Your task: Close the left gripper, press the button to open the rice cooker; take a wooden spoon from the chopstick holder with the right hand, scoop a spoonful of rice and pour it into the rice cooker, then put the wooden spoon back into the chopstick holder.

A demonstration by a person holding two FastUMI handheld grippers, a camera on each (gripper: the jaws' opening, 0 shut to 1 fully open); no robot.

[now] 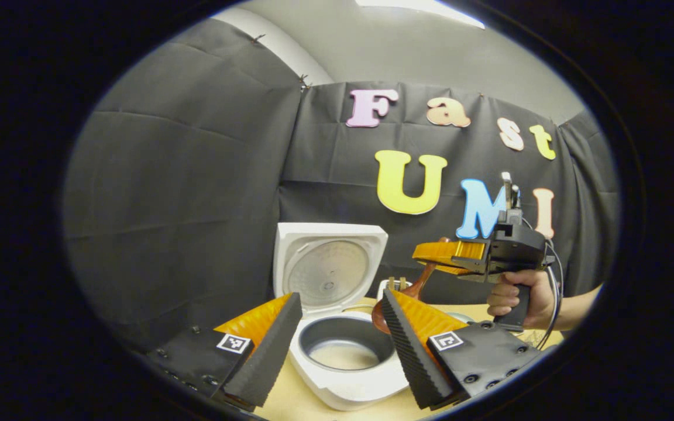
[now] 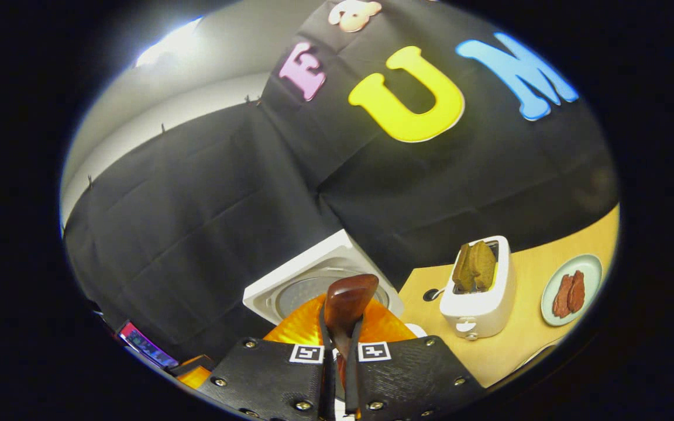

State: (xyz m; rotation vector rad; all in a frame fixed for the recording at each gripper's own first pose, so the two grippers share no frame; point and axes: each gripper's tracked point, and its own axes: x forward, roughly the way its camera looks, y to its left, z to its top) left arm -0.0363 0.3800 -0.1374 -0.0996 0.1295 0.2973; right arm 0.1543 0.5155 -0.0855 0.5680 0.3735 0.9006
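In the left gripper view the rice cooker point(image 1: 343, 351) stands on the desk point(image 1: 296, 397), lid point(image 1: 328, 269) upright behind its pot. The wooden spoon point(image 1: 398, 298) hangs just right of it. In the right gripper view the toaster point(image 2: 480, 292) stands right of the lid, a plate point(image 2: 571, 289) farther right.

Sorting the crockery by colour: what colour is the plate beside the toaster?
Pale green plate, clearest in the right gripper view, right of the toaster.

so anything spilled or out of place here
Nothing stands out. The white rice cooker stands open with its lid upright, no rice on the pale wooden table, and the right tongs grip the dark wooden spoon.
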